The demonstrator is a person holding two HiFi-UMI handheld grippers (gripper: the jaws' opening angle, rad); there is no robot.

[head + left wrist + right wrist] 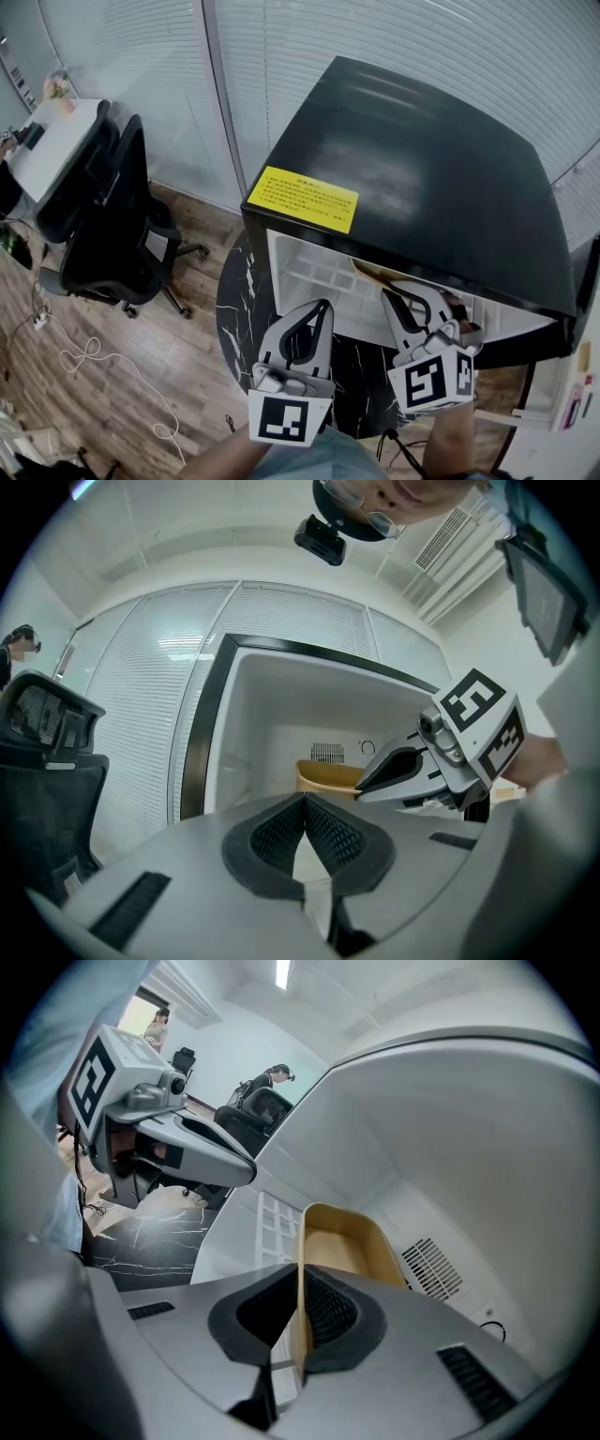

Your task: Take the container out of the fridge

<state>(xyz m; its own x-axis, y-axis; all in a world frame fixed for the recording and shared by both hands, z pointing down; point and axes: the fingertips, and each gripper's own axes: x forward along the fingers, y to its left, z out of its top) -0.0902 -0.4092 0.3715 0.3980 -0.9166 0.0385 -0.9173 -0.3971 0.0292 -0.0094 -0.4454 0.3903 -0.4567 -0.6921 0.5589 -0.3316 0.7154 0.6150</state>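
The right gripper (300, 1288) is clamped on the side wall of the tan container (347, 1241) inside the open fridge (422, 169). The left gripper (305, 808) is closed, holding nothing.

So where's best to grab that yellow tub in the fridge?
Take the tub by its thin upright wall at the rim, through the open front of the fridge: its top is open, so one jaw fits inside, one outside. The right gripper pinches it so.

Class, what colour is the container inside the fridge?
Tan, a pale yellowish brown; the container shows best in the right gripper view.
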